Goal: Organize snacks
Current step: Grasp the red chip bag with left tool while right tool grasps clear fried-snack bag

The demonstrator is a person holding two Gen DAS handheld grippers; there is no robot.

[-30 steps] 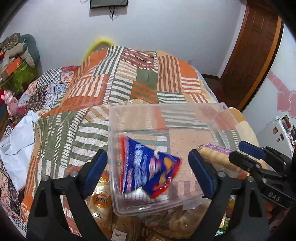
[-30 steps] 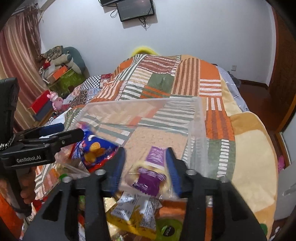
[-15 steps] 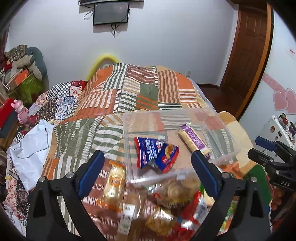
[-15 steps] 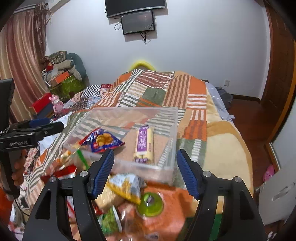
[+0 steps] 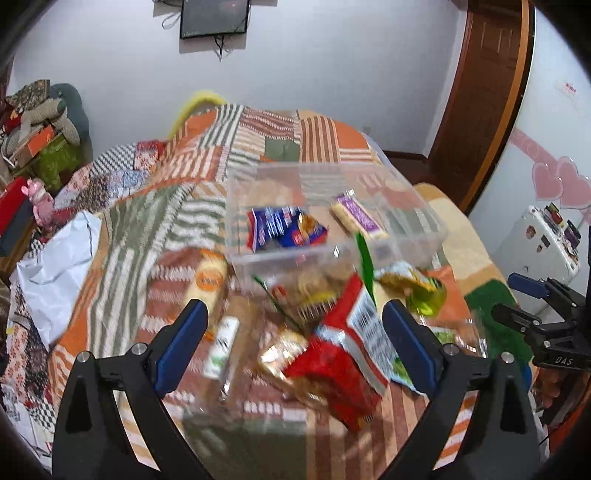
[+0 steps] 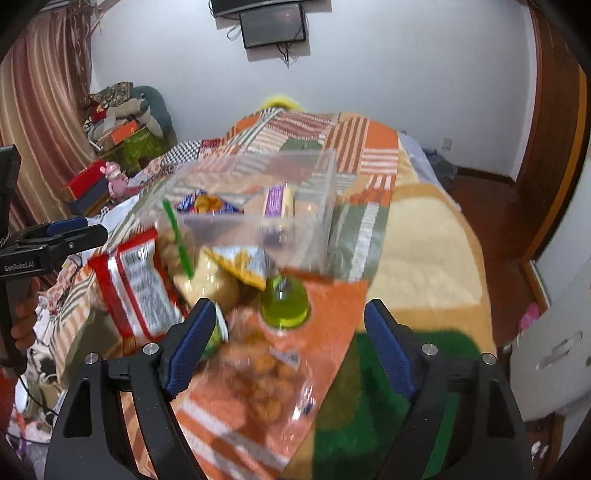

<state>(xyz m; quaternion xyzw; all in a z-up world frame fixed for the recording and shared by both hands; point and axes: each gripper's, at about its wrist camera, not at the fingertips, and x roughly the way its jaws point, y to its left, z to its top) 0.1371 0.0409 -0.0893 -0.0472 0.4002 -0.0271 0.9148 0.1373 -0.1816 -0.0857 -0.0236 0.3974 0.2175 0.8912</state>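
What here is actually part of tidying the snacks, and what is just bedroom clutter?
Part of the job:
clear box
blue packet and purple bar, both in the box
red bag
green jelly cup
left tool, right tool, both open

Just lying about:
wall screen
pink toy
white sheet

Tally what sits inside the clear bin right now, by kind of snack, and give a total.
Inside the clear bin:
Blue bag: 1
Purple-wrapped biscuit pack: 1
Total: 2

Both grippers, left and right, are open and empty above the loose pile.
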